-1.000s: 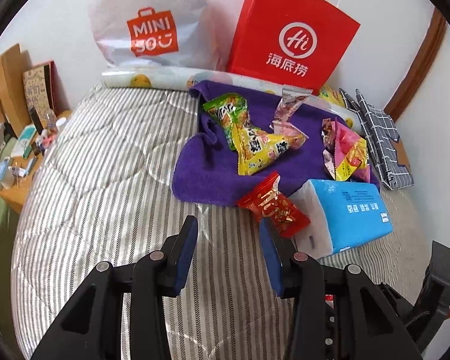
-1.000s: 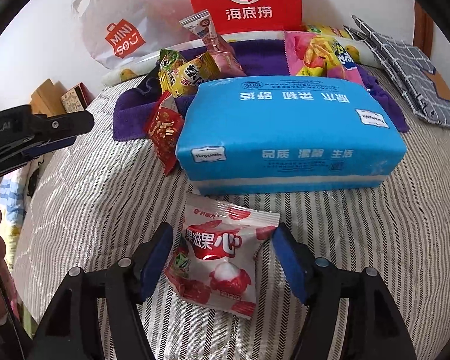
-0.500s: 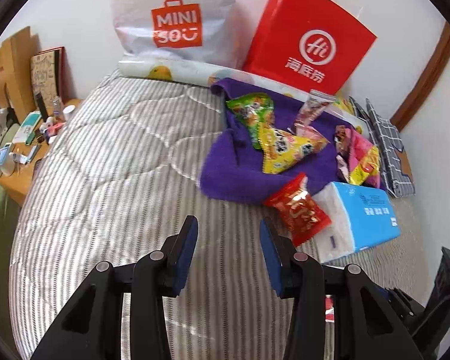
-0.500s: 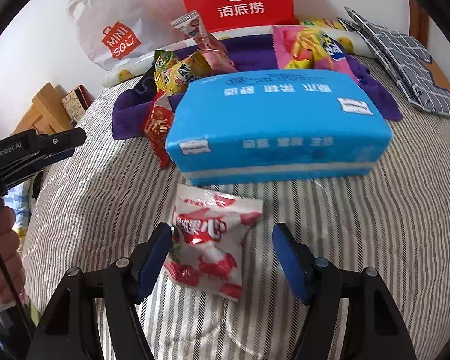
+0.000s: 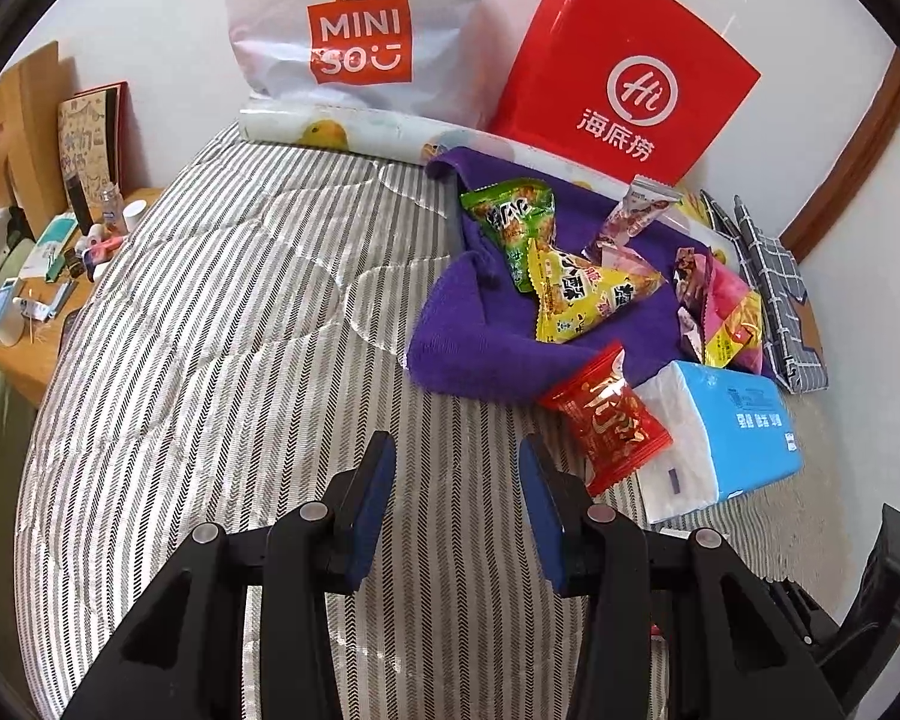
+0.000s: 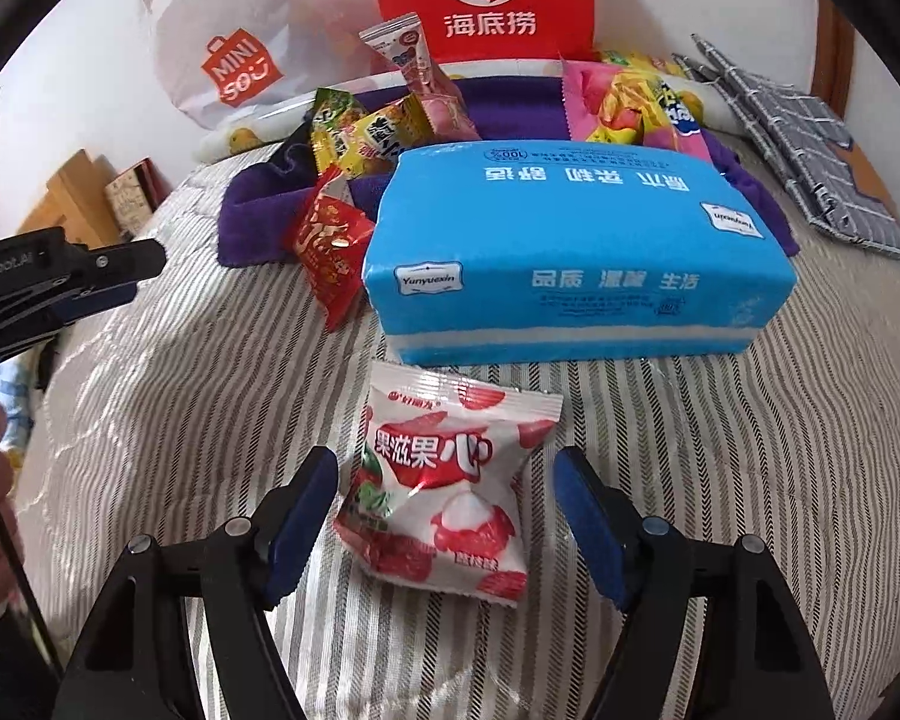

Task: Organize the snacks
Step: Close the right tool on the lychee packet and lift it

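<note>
On the striped bed (image 6: 180, 420), my right gripper (image 6: 447, 480) is opening, the lychee snack (image 6: 444, 480) lying loose between its jaws, just before the tissue pack (image 6: 576, 240). My left gripper (image 5: 456, 465) hangs part-open and empty, other snacks (image 5: 576, 294) on the purple towel (image 5: 474, 336).

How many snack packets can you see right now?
6, possibly more hidden. White lychee packet between the right gripper's opening jaws; red one beside the tissue pack; green, yellow, pink stick and pink bag on the purple towel.
</note>
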The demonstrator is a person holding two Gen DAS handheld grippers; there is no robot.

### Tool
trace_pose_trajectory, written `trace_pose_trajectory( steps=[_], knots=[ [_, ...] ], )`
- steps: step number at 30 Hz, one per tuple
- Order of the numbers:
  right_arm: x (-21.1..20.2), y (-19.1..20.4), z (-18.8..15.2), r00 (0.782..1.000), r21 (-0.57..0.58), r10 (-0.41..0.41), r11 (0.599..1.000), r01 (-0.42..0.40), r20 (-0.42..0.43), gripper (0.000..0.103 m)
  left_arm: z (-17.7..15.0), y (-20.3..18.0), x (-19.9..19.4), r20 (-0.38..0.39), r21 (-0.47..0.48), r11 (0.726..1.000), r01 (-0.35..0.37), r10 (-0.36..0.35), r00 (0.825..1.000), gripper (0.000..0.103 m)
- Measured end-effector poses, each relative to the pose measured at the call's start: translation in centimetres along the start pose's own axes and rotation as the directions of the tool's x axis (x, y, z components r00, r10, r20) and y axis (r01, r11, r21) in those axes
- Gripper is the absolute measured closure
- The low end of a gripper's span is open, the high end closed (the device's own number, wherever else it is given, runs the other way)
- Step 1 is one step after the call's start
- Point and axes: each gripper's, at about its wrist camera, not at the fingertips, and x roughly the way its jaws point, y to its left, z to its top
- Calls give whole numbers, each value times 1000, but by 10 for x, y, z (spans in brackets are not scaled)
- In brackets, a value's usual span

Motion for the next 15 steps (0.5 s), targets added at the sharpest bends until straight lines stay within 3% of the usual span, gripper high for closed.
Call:
trace_pose_trajectory(
  steps=[3, 8, 15],
  knots=[
    [4, 12, -2, 997, -56, -63, 996, 65, 33, 31, -1, -1, 3, -11, 0, 1000, -8, 8, 1000, 60],
    [5, 11, -4, 997, -69, -46, 996, 51, 59, 34, -5, -2, 7, -31, 0, 1000, -18, 18, 999, 60],
    [2, 11, -5, 997, -103, -21, 994, 29, 72, 51, -10, -12, 10, -48, -3, 1000, 16, -16, 999, 60]
  ],
)
